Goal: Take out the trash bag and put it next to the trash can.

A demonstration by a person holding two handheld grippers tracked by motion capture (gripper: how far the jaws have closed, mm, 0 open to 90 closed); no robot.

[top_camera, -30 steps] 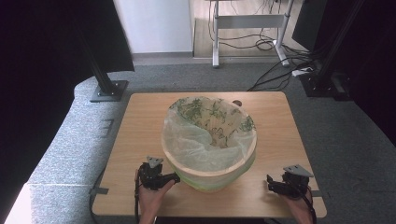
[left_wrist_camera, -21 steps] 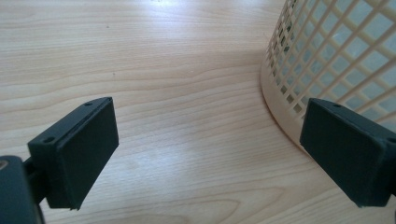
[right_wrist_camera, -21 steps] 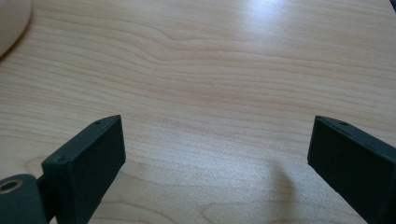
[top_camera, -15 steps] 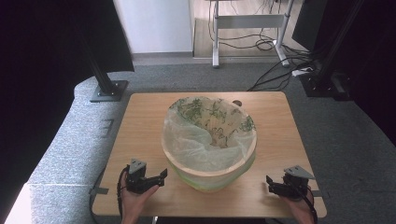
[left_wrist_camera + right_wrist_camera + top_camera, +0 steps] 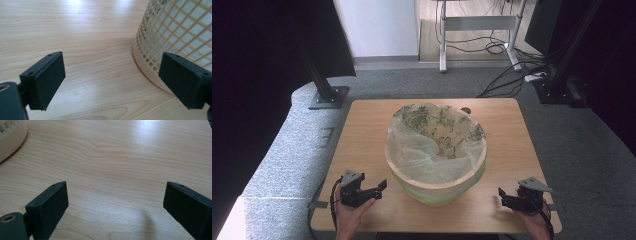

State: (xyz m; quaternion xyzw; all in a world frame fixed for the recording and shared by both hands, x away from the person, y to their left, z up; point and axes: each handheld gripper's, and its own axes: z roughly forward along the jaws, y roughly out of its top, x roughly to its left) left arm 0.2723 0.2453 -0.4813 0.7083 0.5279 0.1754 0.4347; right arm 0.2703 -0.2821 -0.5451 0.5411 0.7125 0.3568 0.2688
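A cream lattice waste basket [image 5: 435, 172] stands in the middle of the wooden table [image 5: 362, 130], lined with a thin plastic bag [image 5: 412, 145] printed with green leaves. My left gripper [image 5: 379, 189] rests near the front left edge. It points at the basket, open and holding nothing. The left gripper view shows the lattice wall [image 5: 175, 32] close behind its right jaw, not touching. My right gripper [image 5: 504, 197] sits at the front right, open over bare wood. The basket's base [image 5: 10, 137] appears at the top left of the right gripper view.
A small dark round object [image 5: 466, 110] lies on the table just behind the basket. Off the table, a black stand base [image 5: 328, 96] sits on the grey carpet at left, with cables [image 5: 507, 82] and a desk frame [image 5: 479, 22] behind.
My left gripper has drawn back to the left, away from the basket's side, and its jaws now point at the basket. The right gripper has stayed where it was.
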